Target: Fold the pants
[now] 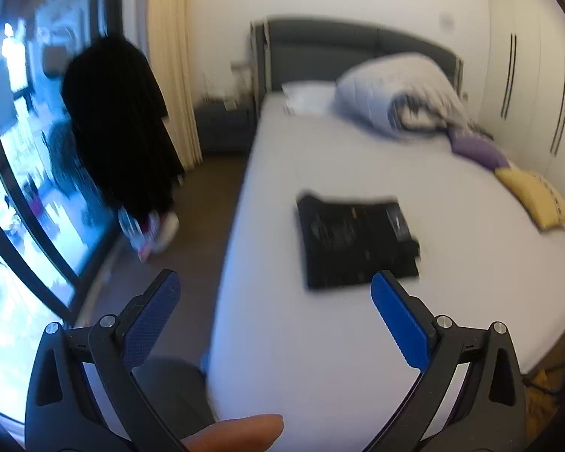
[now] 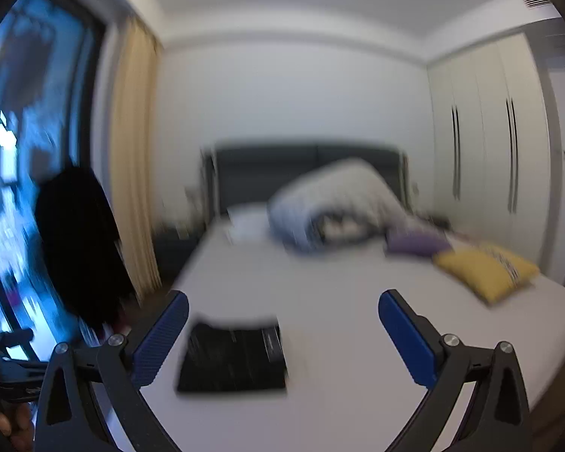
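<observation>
Black pants (image 1: 356,241) lie folded into a compact rectangle on the white bed (image 1: 320,339). In the right wrist view the same folded pants (image 2: 233,358) rest on the bed (image 2: 358,339) near its front edge. My left gripper (image 1: 275,293) is open and held back from the bed, with nothing between its blue pads (image 1: 399,324). My right gripper (image 2: 282,310) also stands open above the bed, its pads (image 2: 160,339) empty and apart from the pants. Both views are blurred by motion.
A rolled duvet (image 1: 399,94), a white pillow (image 1: 309,98), a purple cushion (image 1: 478,148) and a yellow cushion (image 1: 535,196) lie at the bed's head and right side. Dark clothing (image 1: 120,128) hangs by the window at the left. Wardrobe doors (image 2: 486,158) line the right wall.
</observation>
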`<state>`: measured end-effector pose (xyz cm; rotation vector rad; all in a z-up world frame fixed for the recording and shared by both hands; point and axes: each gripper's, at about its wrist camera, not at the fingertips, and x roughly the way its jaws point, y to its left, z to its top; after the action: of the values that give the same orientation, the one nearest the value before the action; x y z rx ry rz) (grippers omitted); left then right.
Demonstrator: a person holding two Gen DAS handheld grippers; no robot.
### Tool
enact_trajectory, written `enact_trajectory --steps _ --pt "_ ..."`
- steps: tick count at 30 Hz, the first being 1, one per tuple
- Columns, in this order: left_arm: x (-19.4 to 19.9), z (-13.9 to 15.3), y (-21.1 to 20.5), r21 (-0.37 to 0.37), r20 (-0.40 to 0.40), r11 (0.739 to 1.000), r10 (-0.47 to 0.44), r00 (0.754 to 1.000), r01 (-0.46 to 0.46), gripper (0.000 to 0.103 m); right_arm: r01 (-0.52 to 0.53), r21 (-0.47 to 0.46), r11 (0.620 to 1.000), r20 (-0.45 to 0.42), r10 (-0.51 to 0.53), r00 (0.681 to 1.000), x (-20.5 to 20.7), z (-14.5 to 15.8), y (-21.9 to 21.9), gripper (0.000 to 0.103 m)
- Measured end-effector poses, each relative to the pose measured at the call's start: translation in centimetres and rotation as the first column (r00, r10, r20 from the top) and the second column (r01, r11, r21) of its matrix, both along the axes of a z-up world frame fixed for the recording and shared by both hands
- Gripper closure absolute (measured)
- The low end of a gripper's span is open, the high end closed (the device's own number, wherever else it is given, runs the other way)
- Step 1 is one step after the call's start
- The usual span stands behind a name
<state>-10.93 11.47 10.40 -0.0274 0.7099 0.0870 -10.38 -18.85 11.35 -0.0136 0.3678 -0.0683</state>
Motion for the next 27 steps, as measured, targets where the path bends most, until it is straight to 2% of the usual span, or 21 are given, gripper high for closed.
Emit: enact_trajectory --steps 2,6,11,17,27 --pt "0.3 -1.6 -0.5 -0.012 -0.041 1.0 -0.008 0.999 0.008 0.0 0.018 0.035 0.999 -0.117 -0.014 0.993 1.5 -1.9 0.1 0.0" --pt "1.1 -4.1 -1.2 -0.031 -0.086 0.999 -0.031 0.996 0.028 0.0 0.027 0.04 0.999 -0.222 -0.017 0.975 3.0 -3.9 0.4 0.0" --pt "2.7 -6.2 -1.1 -0.054 -0.123 0.998 -0.028 0.992 0.022 0.0 0.019 0.026 0.999 -0.254 -0.012 0.967 3.1 -4.9 0.8 0.0" --pt "4.3 -6.8 -0.6 -0.056 -0.143 0.998 -0.022 0.989 0.014 0.0 0.014 0.023 1.0 -0.282 -0.007 0.959 2.8 -6.0 1.7 0.0" --pt "4.8 -7.2 -0.7 -0.051 -0.165 0.999 -0.016 0.986 0.007 0.0 -0.004 0.015 1.0 -0.311 0.008 0.95 3.5 -7.1 2.3 0.0"
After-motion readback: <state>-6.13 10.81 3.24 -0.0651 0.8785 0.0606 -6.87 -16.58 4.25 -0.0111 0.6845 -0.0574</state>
